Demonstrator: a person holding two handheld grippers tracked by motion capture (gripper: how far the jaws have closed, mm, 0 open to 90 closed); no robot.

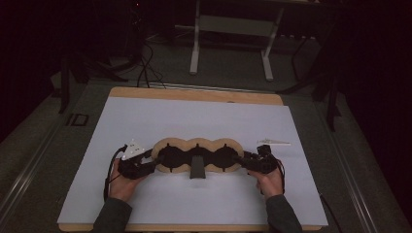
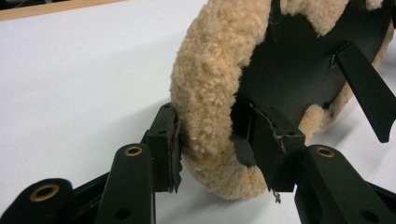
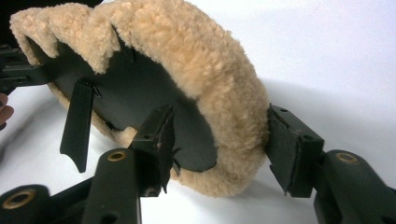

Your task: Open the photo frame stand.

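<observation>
Both hands are coming in from the near edge of the table (image 1: 145, 228), each holding a gripper at one end of the fleece piece (image 1: 197, 144). Left hand (image 1: 124, 182) is sitting just nearer than the piece's left end; left gripper (image 1: 153, 162) is reaching that end, with its grey plate (image 1: 133, 149) on top. In the left gripper view, the left gripper (image 2: 219, 140) is standing with jaws part-open around the fleece rim (image 2: 210, 93): one pad on the outer side, one on the black inner face, both touching or nearly so; cannot tell if it's actually squeezing. Right hand (image 1: 269, 182) is sitting just nearer than the piece's right end, right gripper (image 1: 239, 160) reaching that end. In the right gripper view, the right gripper (image 3: 219, 140) is straddling the rim (image 3: 224, 79) likewise, inner pad against the black face, outer pad beside the fleece; firm clamp or not, cannot tell. The piece is lying flat on the white sheet (image 1: 204, 116), toward its near half, midway left-right: three tan fleece rings in a row with black centres. A black strap (image 1: 197, 167) is sticking out from the middle ring toward the near edge. A small white bit (image 1: 274, 142) is lying just beyond the right gripper, right of the piece. Beyond the table, white frame legs (image 1: 231, 43) are standing on dark floor.
</observation>
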